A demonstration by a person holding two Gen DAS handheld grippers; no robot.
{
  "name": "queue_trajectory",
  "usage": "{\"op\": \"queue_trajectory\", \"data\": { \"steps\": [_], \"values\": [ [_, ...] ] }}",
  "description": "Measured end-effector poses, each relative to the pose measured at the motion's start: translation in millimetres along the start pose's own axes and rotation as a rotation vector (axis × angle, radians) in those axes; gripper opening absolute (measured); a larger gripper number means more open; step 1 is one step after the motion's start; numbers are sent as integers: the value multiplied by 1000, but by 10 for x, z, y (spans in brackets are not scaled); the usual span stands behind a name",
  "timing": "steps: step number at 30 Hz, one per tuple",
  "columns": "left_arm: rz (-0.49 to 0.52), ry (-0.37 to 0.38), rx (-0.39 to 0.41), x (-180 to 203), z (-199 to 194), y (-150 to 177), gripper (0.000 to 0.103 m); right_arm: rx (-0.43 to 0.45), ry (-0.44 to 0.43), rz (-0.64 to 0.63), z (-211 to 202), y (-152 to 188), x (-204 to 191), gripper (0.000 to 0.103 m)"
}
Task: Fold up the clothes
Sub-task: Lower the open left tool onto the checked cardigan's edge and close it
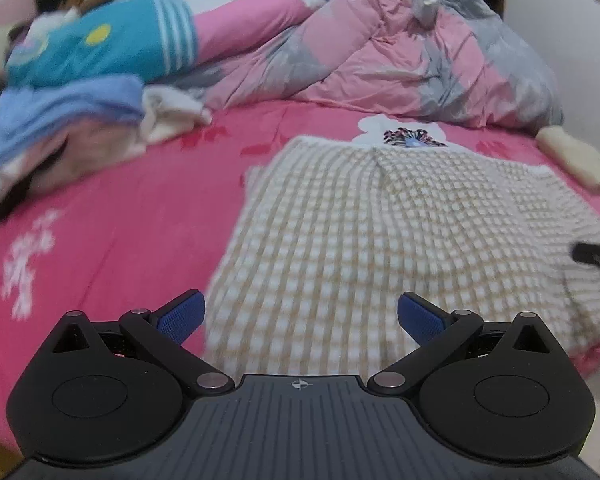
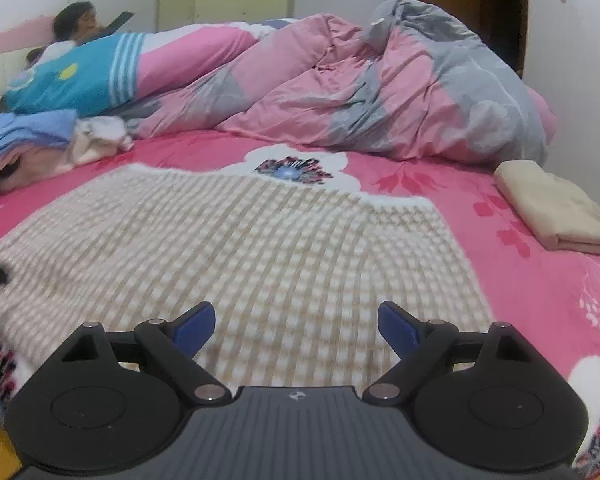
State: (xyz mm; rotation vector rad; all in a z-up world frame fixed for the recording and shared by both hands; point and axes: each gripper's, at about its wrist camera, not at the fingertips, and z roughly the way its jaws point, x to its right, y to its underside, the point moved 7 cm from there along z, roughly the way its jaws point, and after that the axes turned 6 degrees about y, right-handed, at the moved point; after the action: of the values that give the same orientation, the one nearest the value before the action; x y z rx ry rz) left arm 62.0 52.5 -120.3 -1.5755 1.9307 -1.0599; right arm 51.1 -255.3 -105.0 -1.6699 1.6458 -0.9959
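- Left gripper (image 1: 301, 316) spread wide, holding nothing, hovering over the near edge of the checked cloth (image 1: 380, 248).
- Right gripper (image 2: 296, 326) same deal, gaping and empty.
- Cloth lying flat on the pink bedsheet (image 2: 520, 320), folded beige garment (image 2: 556, 212) off to the right.

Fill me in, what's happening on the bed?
A person is folding clothes with two handheld grippers. A checked garment lies spread flat on the pink sheet. The left gripper and right gripper both hang open over its near edge, holding nothing. A folded beige piece sits at the right, an unfolded pile at the left, and a crumpled duvet behind. Someone else lies at the far end of the bed.
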Motion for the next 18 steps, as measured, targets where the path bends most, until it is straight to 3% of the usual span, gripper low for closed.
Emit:
{"op": "queue_trajectory", "data": {
  "steps": [7, 10, 18],
  "values": [
    [-178, 78, -36, -153, -98, 336, 101, 24, 32, -11, 354, -184, -129, 89],
    [-202, 91, -8, -163, -31, 311, 100, -19, 48, -52, 577, -69, -221, 92],
    [-268, 123, 65, -192, 147, 244, 100, -12, 54, -54, 572, -55, -229, 92]
  ]
}}
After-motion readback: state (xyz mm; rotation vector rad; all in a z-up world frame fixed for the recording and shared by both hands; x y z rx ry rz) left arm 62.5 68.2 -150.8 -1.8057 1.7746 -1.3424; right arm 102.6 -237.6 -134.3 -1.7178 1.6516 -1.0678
